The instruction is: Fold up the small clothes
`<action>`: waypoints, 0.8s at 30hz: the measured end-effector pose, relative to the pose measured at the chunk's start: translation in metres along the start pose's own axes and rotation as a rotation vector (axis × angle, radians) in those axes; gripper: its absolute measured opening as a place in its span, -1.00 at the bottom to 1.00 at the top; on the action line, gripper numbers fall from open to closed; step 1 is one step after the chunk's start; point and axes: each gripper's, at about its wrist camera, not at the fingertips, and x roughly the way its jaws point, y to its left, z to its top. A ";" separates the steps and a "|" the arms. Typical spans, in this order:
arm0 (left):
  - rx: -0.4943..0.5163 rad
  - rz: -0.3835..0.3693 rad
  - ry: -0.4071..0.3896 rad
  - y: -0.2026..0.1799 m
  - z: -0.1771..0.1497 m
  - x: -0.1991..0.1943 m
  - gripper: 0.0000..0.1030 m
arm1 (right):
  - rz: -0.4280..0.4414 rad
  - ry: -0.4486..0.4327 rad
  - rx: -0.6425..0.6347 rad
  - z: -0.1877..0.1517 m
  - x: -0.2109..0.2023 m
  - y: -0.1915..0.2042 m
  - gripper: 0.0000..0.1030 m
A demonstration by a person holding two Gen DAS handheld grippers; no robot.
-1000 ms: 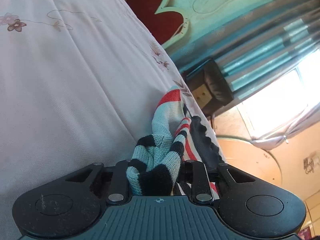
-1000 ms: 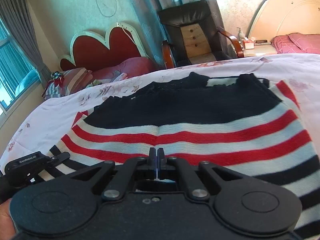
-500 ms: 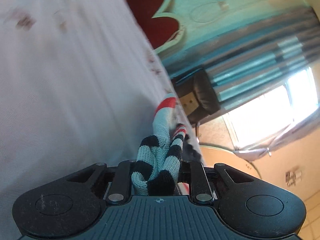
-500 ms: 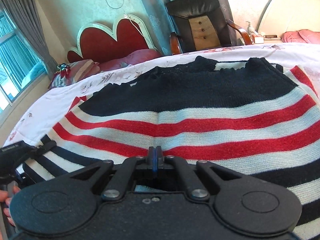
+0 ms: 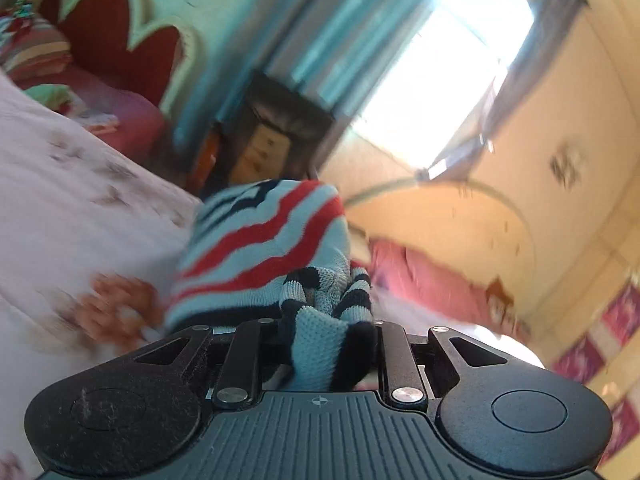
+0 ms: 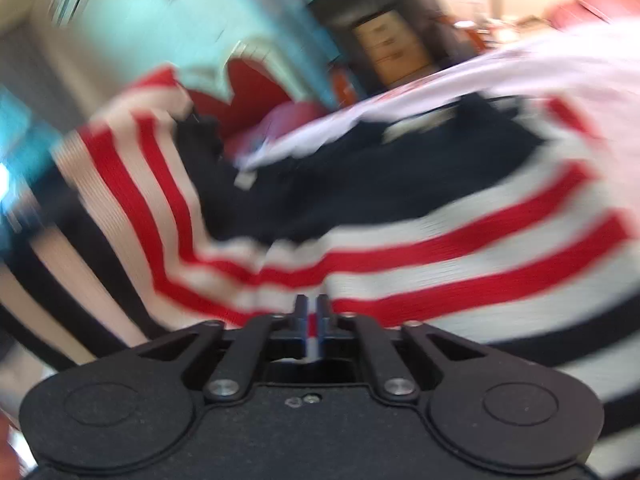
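A knitted sweater (image 6: 440, 248) with red, white and black stripes and a black top lies on the white flowered bedsheet (image 6: 560, 56). Its left side (image 6: 132, 168) is lifted off the bed and folds over. My left gripper (image 5: 320, 344) is shut on a bunched striped edge of the sweater (image 5: 260, 240), held above the sheet (image 5: 60, 200). My right gripper (image 6: 312, 312) sits low over the sweater's middle stripes. Its jaws are opening, with a narrow gap where striped fabric shows. Both views are blurred by motion.
A red heart-shaped headboard (image 5: 112, 36) and pillows (image 5: 36, 52) stand at the bed's far end. A dark armchair (image 5: 280, 120) stands by the curtains and bright window (image 5: 448, 68). A second bed with pink bedding (image 5: 432, 280) lies to the right.
My left gripper has risen and rolled, carrying the sweater's edge up off the sheet. In the right wrist view the sweater's left side now stands lifted, and the right jaws have parted slightly.
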 end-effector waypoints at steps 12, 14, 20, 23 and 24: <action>0.345 0.014 0.110 -0.084 -0.072 -0.020 0.39 | 0.134 -0.109 0.384 0.011 -0.122 -0.119 0.11; 0.286 0.041 0.063 -0.064 -0.055 -0.046 0.39 | 0.161 -0.094 0.365 0.012 -0.125 -0.115 0.11; 0.205 0.276 0.058 0.025 -0.022 -0.049 0.39 | 0.152 0.009 0.340 0.017 -0.102 -0.086 0.24; 0.165 0.250 0.103 0.046 -0.042 -0.034 0.38 | 0.117 0.035 0.301 0.017 -0.100 -0.068 0.25; 0.156 0.246 0.102 0.045 -0.047 -0.030 0.38 | 0.109 0.045 0.277 0.016 -0.101 -0.061 0.25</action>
